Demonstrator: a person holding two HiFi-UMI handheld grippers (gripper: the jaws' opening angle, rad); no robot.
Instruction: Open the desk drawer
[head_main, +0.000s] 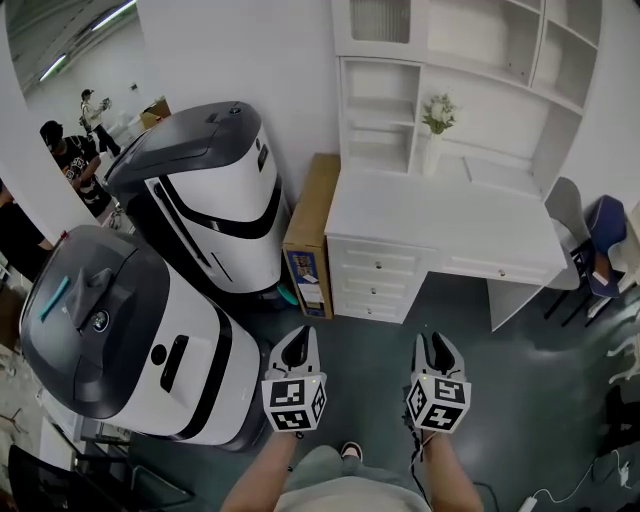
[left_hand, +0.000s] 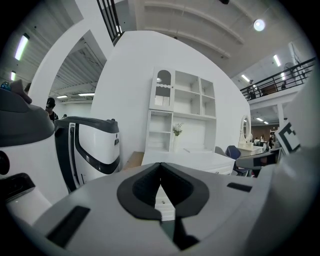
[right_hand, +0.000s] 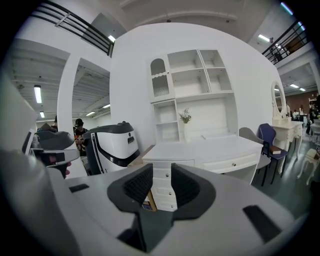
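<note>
both grippers are held low and level in front of the person, aimed at the counter (head_main: 440, 215). the left gripper (head_main: 298, 338) has its fingers together, empty. the right gripper (head_main: 436, 343) has its fingers slightly apart, empty. the drawers (head_main: 376, 266) sit closed under the counter's front left corner, well apart from both grippers across bare floor (head_main: 480, 360). white machines (head_main: 215, 200) crowd the left.

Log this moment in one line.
task: not begun | left hand-held gripper: shut, empty | right hand-held gripper: open, empty | desk: ahead, untouched | drawers: closed
</note>
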